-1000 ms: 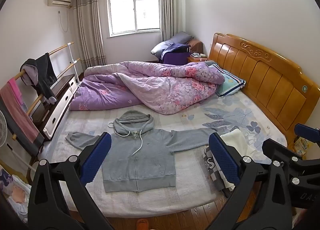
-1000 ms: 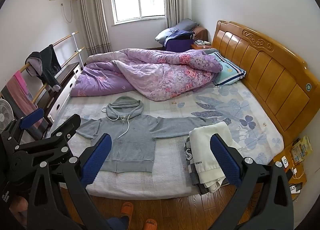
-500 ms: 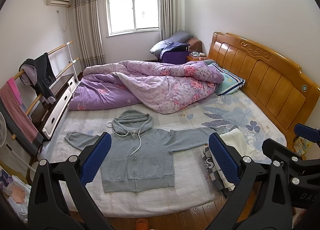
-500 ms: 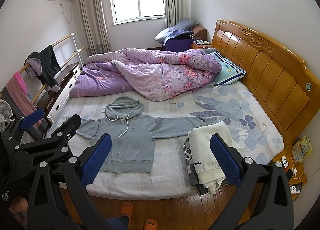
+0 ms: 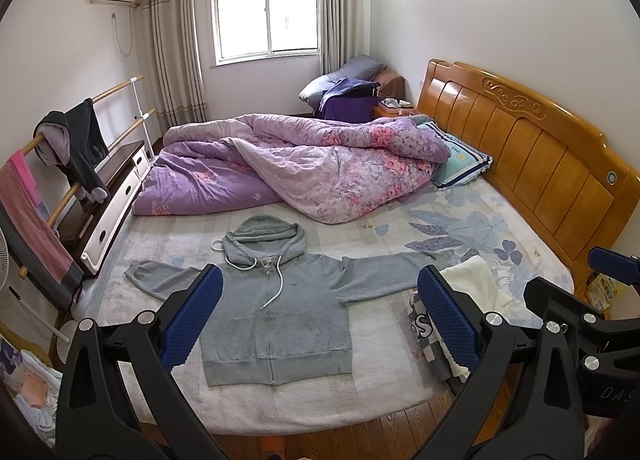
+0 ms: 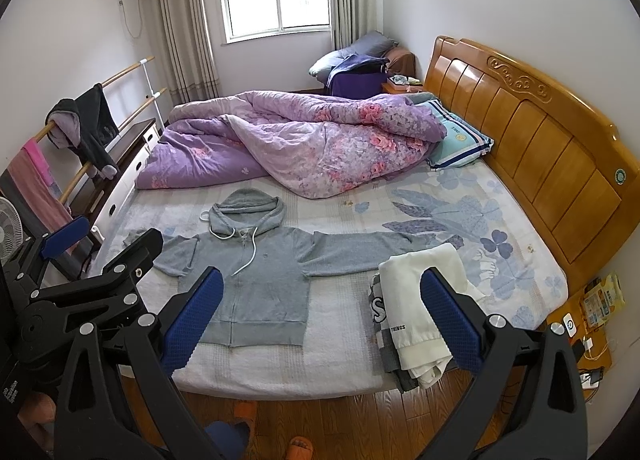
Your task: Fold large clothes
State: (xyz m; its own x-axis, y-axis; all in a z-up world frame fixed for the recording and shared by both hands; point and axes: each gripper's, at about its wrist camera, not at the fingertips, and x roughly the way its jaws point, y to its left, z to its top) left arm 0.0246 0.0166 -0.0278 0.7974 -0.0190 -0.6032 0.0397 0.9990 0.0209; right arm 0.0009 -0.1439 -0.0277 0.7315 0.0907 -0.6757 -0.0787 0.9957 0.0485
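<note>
A grey zip-up hoodie (image 5: pixel 276 308) lies flat, front up, on a bed (image 5: pixel 360 404) in the lower middle of the left wrist view. Its hood points toward the top of the frame, both sleeves stretch straight out to left and right, and its white drawcord trails down the chest.

The left gripper (image 5: pixel 320 316) hovers above the near edge of the bed with its blue-padded fingers (image 5: pixel 192 316) spread wide and holding nothing. The right gripper (image 6: pixel 322 316) is the same: fingers apart, empty, well clear of the cloth.

The hoodie looks soft, limp and light, likely to sag and crease when lifted, so each pinch should probably take a doubled edge. Sensible holds seem to be a sleeve cuff and the matching hem corner, or the two shoulders.

At the lower right of the right wrist view, a small stack of folded clothes (image 6: pixel 416 324) sits at the bed's edge, a cream garment on top, just beside the end of the hoodie's sleeve. A rumpled purple floral quilt (image 5: pixel 320 164) fills the far half of the bed. No box or basket is visible.
</note>
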